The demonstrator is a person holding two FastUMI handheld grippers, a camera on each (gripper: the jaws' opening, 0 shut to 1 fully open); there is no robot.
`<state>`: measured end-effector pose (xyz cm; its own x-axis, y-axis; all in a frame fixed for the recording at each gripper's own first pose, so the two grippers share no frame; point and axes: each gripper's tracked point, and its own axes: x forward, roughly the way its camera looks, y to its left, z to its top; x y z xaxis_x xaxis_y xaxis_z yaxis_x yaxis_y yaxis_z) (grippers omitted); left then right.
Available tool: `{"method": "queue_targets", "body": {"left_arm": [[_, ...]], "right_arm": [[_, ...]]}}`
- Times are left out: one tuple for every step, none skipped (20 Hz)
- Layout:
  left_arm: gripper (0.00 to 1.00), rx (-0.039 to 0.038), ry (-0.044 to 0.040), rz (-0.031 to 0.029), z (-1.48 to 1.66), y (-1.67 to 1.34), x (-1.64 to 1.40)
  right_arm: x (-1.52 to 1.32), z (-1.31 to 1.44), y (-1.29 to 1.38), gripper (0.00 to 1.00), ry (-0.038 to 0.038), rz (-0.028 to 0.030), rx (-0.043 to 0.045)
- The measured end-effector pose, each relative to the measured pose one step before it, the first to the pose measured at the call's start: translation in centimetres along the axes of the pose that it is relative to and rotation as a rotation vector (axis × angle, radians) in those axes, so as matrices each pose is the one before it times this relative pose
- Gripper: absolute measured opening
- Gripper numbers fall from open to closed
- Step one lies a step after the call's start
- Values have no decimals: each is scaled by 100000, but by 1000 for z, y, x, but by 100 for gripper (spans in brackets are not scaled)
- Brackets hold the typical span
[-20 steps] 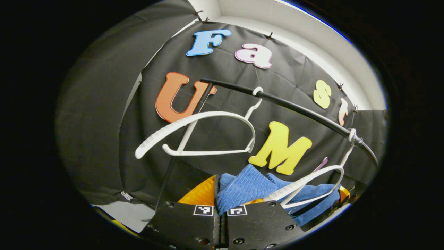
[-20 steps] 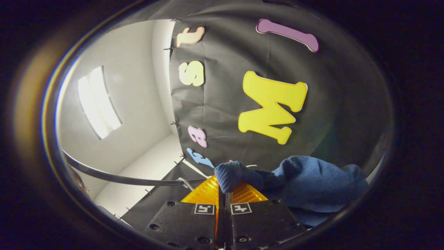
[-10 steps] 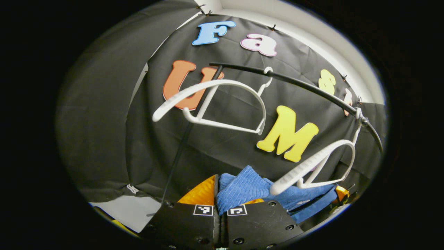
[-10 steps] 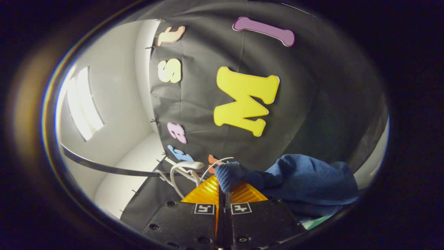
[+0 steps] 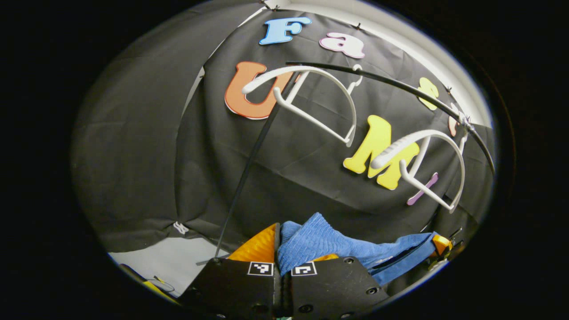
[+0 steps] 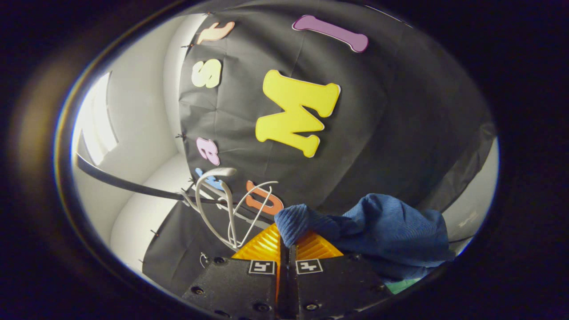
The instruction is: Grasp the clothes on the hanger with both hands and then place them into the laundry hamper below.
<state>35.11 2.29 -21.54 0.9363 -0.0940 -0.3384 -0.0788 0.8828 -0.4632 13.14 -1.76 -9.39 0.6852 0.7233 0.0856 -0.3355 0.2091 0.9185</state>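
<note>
My left gripper (image 5: 279, 249) is clenched on a fold of the blue knitted garment (image 5: 318, 242); both fingers press the cloth, which bunches up just above them. From there the garment stretches away to the right as a taut band, its far end reaching my right gripper (image 5: 440, 246) at the lower right edge of the left gripper view.

In the right gripper view, my right gripper (image 6: 288, 243) is likewise clamped on a rolled edge of the same garment (image 6: 391, 229), and the bulk of it hangs in a heap to the right of the fingers.

Two white plastic hangers are bare, both hooked on the black rail (image 5: 400, 89) well above the garment: one hanger (image 5: 311, 95) near the rail's left end, the other (image 5: 426, 155) near its right end. Both hangers are tilted. Hamper: cannot tell its position.
</note>
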Motion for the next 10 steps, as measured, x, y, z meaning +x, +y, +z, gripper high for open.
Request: {"method": "queue_targets", "body": {"left_arm": [[5, -46, 748, 598, -637, 16, -293], [5, 117, 1189, 331, -762, 84, -312], [5, 542, 1326, 675, -646, 185, -318], [5, 927, 1170, 375, -589, 154, -180], [5, 838, 964, 218, -617, -36, -279], [5, 507, 1125, 210, -438, -142, -205], [5, 31, 844, -74, -411, -94, -128], [5, -65, 1090, -461, -159, -339, -229], [5, 835, 265, -382, 91, -356, -305], [5, 1426, 191, -124, -14, -343, -366]], "right_arm": [[0, -669, -309, 4, 1132, -1568, -1297], [-134, -801, -299, 4, 1336, -1468, -1494], [-82, -729, -144, 4, 1195, -1170, -1331], [119, -752, 53, 4, 1192, -1060, -1021], [120, -597, 29, 4, 1021, -891, -659], [95, -775, 122, 4, 1187, -987, -623], [32, -539, 212, 4, 1195, -917, -1034], [196, -764, 527, 4, 1324, -803, -1844], [272, -475, 606, 4, 847, -410, -2294], [129, -755, 234, 4, 1180, -429, -2333]]}}
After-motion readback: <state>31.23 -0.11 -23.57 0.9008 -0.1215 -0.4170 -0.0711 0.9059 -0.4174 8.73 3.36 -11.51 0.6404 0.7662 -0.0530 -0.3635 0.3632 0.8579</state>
